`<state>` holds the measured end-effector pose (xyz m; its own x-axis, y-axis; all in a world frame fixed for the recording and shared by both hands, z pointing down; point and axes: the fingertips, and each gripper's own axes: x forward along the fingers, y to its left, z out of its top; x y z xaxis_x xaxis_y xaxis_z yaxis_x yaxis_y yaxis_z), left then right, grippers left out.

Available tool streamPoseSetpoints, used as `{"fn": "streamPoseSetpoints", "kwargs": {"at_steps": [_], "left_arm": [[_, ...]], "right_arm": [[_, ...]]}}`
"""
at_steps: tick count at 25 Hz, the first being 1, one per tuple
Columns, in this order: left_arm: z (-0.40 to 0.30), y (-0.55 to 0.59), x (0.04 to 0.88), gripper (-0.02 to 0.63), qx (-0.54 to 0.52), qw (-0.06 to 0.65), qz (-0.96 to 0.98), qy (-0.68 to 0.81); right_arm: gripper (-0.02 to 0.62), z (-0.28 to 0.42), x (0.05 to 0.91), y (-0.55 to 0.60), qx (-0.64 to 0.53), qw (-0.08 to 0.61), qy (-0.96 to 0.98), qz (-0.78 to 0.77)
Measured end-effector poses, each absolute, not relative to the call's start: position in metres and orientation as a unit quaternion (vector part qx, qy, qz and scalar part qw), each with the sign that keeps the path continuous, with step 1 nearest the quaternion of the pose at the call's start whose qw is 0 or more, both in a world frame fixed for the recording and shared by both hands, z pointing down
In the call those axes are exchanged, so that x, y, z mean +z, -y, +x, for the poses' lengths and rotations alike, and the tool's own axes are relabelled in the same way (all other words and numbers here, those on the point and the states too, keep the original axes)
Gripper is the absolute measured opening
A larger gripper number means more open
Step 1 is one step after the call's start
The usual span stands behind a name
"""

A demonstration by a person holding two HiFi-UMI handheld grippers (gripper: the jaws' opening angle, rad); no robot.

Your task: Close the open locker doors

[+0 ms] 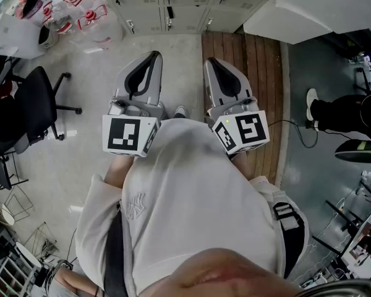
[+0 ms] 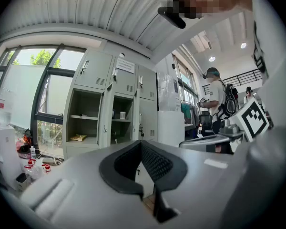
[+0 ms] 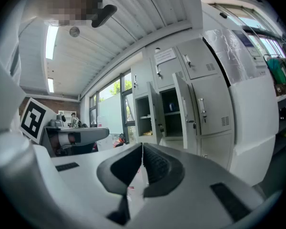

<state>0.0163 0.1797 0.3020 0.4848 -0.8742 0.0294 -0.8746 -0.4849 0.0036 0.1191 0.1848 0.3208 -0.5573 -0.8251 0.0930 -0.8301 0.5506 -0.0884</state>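
Note:
A bank of grey lockers stands ahead of me, some distance away. In the left gripper view two lower compartments stand open: a left one with a yellowish item on its shelf, and a middle one with a small cup inside. The right gripper view shows the same lockers with two doors swung outward. My left gripper and right gripper are held side by side at chest height, pointing at the lockers. Both are shut with nothing in them, tips meeting in the left gripper and right gripper views.
A black office chair stands to my left, with bottles and bags on the floor by the window. A white cabinet sits right of the lockers. A person's legs show at right; another person stands behind. A wooden floor strip runs ahead.

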Motion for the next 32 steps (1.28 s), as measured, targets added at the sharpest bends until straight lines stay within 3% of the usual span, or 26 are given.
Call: {"fn": "streamPoseSetpoints", "kwargs": {"at_steps": [20, 32], "left_arm": [[0.033, -0.190, 0.301, 0.002, 0.009, 0.011, 0.862, 0.507], [0.005, -0.156, 0.307, 0.002, 0.007, 0.022, 0.851, 0.524]], "right_arm": [[0.015, 0.134, 0.317, -0.194, 0.059, 0.001, 0.886, 0.460], [0.015, 0.104, 0.329, -0.159, 0.075, 0.013, 0.898, 0.433]]}}
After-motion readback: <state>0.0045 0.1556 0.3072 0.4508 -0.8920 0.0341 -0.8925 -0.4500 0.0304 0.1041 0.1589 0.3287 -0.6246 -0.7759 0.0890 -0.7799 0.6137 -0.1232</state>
